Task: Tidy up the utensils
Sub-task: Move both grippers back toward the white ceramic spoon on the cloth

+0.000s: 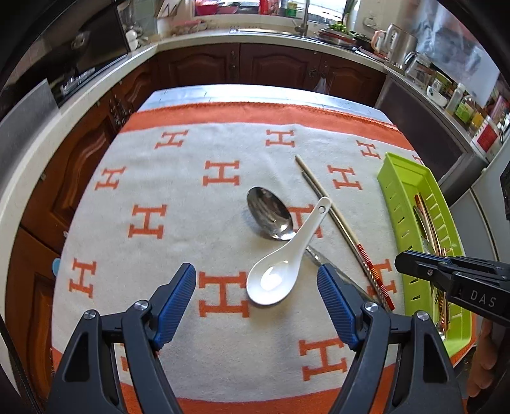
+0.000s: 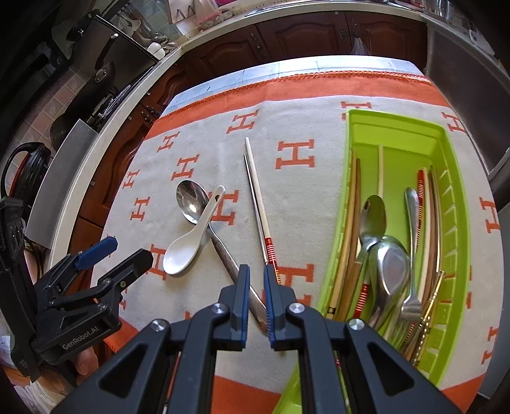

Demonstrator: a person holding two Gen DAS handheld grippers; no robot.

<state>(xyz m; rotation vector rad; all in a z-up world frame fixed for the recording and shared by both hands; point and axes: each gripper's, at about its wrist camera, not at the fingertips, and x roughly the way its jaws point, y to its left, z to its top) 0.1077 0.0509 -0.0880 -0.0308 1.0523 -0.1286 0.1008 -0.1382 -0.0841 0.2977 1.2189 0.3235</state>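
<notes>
An orange and white blanket [image 1: 191, 203] patterned with orange H letters covers the middle of the frame, and a pale table edge [image 1: 255, 94] shows just beyond its far border. Dark wooden cabinets [image 1: 274, 63] run across the upper part under a light countertop [image 1: 223, 38]. At the upper right stand a metal kettle [image 1: 400, 44] and some bottles [image 1: 459, 102]; a faucet [image 1: 304, 19] rises at top centre.

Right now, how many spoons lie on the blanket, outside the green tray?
2. The white ceramic spoon lies across the metal spoon, its handle resting on the metal bowl, left of the chopsticks. None seems hidden.
</notes>
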